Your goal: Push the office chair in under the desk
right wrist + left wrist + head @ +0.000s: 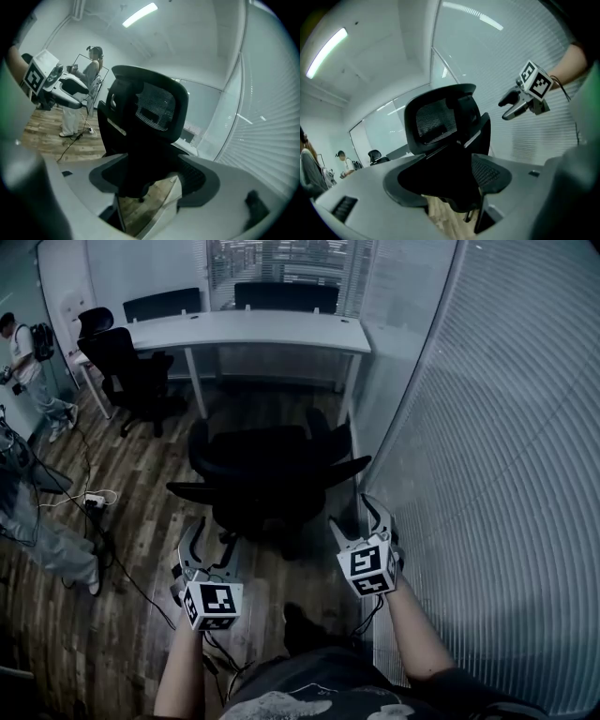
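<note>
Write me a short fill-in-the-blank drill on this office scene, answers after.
The office chair is ____ in colour.
The left gripper and the right gripper both have their fingers ____, holding nothing.
The chair stands ____ those grippers and the desk, not under it.
The floor is made of ____.
Missing words: black; open; between; wood.

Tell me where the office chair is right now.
In the head view the office chair stands mid-floor, short of the white desk, just ahead of the left gripper and right gripper.
</note>
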Demonstrator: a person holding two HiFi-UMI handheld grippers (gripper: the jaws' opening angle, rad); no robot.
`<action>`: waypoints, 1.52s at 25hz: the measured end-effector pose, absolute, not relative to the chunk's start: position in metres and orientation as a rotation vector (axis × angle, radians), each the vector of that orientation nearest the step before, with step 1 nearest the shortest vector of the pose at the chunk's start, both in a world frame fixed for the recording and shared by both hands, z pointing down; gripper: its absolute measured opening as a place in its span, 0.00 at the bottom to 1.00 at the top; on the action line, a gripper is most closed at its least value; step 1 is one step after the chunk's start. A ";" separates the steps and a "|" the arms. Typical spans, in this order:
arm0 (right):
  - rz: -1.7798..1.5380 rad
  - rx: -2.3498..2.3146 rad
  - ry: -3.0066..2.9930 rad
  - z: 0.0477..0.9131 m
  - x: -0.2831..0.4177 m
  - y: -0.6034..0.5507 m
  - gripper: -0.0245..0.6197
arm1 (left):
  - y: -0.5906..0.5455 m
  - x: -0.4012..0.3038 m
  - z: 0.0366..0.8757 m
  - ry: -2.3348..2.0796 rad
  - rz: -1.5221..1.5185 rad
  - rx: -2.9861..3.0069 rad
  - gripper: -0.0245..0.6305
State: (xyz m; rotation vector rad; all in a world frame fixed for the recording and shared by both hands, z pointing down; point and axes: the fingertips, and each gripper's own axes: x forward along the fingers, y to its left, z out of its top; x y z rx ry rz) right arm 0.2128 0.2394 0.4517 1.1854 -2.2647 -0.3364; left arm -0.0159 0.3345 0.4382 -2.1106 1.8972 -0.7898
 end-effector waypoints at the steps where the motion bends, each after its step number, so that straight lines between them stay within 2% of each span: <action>1: -0.350 1.190 -2.248 0.454 0.212 0.230 0.51 | 0.328 -0.019 0.443 1.879 -0.834 -2.086 0.49; 10: -0.493 1.156 -2.113 0.460 0.205 0.173 0.52 | 0.286 -0.063 0.453 1.763 -1.122 -1.802 0.56; 23: -0.794 1.073 -1.879 0.475 0.195 0.128 0.52 | 0.246 -0.106 0.470 1.711 -1.410 -1.522 0.56; 24: -0.814 1.072 -1.872 0.475 0.193 0.125 0.51 | 0.243 -0.108 0.469 1.710 -1.413 -1.503 0.56; 27: -0.844 1.065 -1.856 0.476 0.190 0.116 0.51 | 0.238 -0.107 0.473 1.692 -1.436 -1.510 0.43; 28: -0.845 1.062 -1.856 0.477 0.190 0.112 0.51 | 0.237 -0.106 0.475 1.688 -1.445 -1.512 0.41; 38: -0.875 1.028 -1.858 0.475 0.185 0.087 0.49 | 0.213 -0.111 0.472 1.669 -1.480 -1.546 0.41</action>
